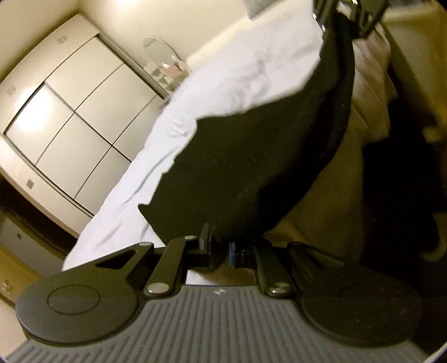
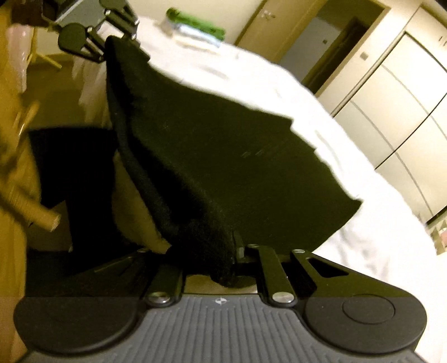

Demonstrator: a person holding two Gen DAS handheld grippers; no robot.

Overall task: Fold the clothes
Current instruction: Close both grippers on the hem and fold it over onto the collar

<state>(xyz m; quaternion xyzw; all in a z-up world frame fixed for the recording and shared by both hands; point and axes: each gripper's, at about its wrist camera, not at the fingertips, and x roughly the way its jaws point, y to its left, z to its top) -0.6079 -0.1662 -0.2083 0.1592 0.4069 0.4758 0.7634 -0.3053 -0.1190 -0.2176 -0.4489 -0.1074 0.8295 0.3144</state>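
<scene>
A black garment (image 1: 259, 156) hangs stretched between my two grippers above a white bed (image 1: 223, 83). My left gripper (image 1: 220, 248) is shut on one corner of the garment. My right gripper (image 2: 234, 257) is shut on the other corner, where the black cloth (image 2: 212, 156) bunches between the fingers. In the left wrist view the right gripper (image 1: 343, 16) shows at the top edge, at the far end of the cloth. In the right wrist view the left gripper (image 2: 111, 36) shows at the top left, at the far end of the cloth. The garment's free edge trails over the bed.
A stack of folded clothes with a green piece on top (image 2: 195, 28) lies at the far side of the bed (image 2: 349, 181). White wardrobe doors (image 1: 69, 120) line the wall. A dark object (image 2: 72, 178) and wooden floor lie beside the bed.
</scene>
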